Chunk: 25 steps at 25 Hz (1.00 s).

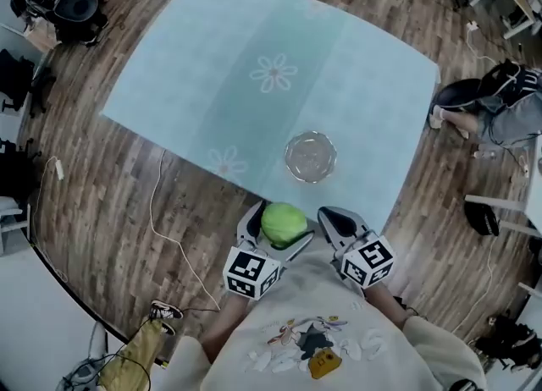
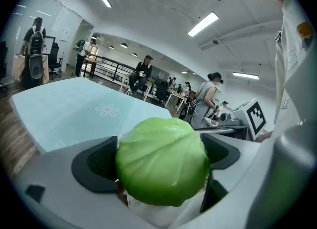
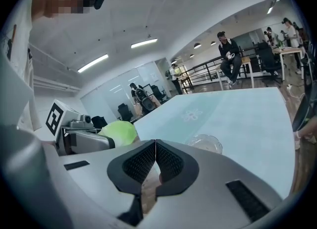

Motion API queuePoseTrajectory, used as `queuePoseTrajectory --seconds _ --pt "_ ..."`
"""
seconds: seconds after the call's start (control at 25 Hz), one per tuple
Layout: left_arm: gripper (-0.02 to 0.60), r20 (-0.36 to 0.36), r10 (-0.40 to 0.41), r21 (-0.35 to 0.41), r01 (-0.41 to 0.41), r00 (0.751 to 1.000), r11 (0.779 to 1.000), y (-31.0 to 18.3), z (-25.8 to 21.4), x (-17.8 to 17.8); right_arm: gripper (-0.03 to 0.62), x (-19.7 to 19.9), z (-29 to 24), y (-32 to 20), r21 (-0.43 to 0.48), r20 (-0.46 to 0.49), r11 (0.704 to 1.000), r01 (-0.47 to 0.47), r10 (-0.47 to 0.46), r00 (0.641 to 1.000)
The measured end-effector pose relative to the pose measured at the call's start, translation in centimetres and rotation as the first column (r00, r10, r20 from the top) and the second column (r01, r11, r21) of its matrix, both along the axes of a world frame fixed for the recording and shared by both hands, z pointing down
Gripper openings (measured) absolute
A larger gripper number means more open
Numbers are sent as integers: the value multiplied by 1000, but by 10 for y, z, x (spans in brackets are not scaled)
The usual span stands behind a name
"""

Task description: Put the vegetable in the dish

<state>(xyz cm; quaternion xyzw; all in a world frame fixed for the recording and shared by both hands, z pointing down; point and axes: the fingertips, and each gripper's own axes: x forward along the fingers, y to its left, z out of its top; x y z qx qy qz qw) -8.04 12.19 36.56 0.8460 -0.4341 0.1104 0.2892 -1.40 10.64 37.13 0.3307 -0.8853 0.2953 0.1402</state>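
A round green cabbage (image 1: 283, 223) sits clamped between the jaws of my left gripper (image 1: 279, 227), held just off the table's near edge, close to my chest. In the left gripper view the cabbage (image 2: 162, 161) fills the space between the two dark pads. The clear glass dish (image 1: 310, 156) stands empty on the pale blue table (image 1: 212, 85), a short way ahead of both grippers. My right gripper (image 1: 334, 222) is beside the left one, its jaws pressed together on nothing (image 3: 155, 162). The dish (image 3: 205, 143) shows just past its tips, the cabbage (image 3: 119, 132) to its left.
The table carries a cloth with white flower prints (image 1: 273, 73). Wood floor surrounds it, with a cable (image 1: 165, 228) trailing at the left. Chairs, bags and a seated person's legs (image 1: 474, 114) lie around the room's edges. Several people stand or sit beyond the table.
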Motion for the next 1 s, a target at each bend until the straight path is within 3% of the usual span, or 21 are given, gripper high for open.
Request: queuePoseTrajectory --seconds 0.36,1.0 --pt "540 149 95 2 -96 984 995 -55 48 36 23 34 38 -48 -72 -1 995 -72 72 997" --pt "540 236 176 -74 -163 956 984 -113 125 75 23 59 89 -103 -158 -11 984 -84 83 996"
